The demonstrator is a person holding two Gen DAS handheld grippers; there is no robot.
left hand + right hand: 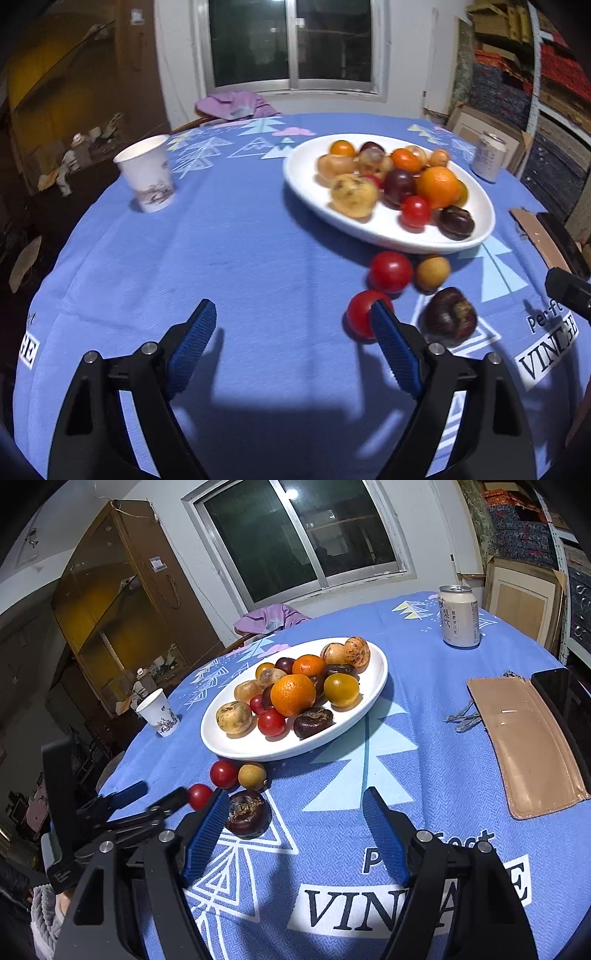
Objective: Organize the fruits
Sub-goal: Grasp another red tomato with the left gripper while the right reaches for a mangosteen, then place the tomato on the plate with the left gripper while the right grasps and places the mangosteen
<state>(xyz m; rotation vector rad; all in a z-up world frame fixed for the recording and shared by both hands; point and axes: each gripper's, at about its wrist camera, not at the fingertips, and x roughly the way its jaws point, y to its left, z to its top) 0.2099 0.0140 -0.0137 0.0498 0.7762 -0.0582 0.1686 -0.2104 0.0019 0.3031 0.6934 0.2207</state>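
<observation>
Fruit mostly sits on the white plate [236, 749] far-centre on the blue tablecloth [424, 738]: a big orange [293, 695], a yellow-green tomato [340, 689], small red tomatoes, brown longans and dark chestnut-like pieces piled together. Four pieces lie loose on the cloth just near of the plate rim: a red tomato [223, 773] touching a tan longan [252, 775], a second red tomato [199, 796] nearer and left, and a dark brown fruit [248, 813] nearest.

Left gripper [295, 332]: jaws wide apart, nothing between them. Its right finger [391, 347] overlaps the second red tomato [364, 314] in the left wrist view; can't tell if touching.

Right gripper [295, 834]: jaws also spread wide, holding nothing. Its left finger [207, 830] is just beside the dark brown fruit, which lies outside the gap, on the left.

Around: paper cup [159, 712] far left, well apart from the plate. Drink can [459, 616] far right. Tan wallet [524, 746] and dark phone [565, 701] at the right edge. Purple cloth [269, 618] on a chair behind the table, window [295, 535] beyond. Left gripper body shows at the left of the right wrist view, close to the loose fruit
</observation>
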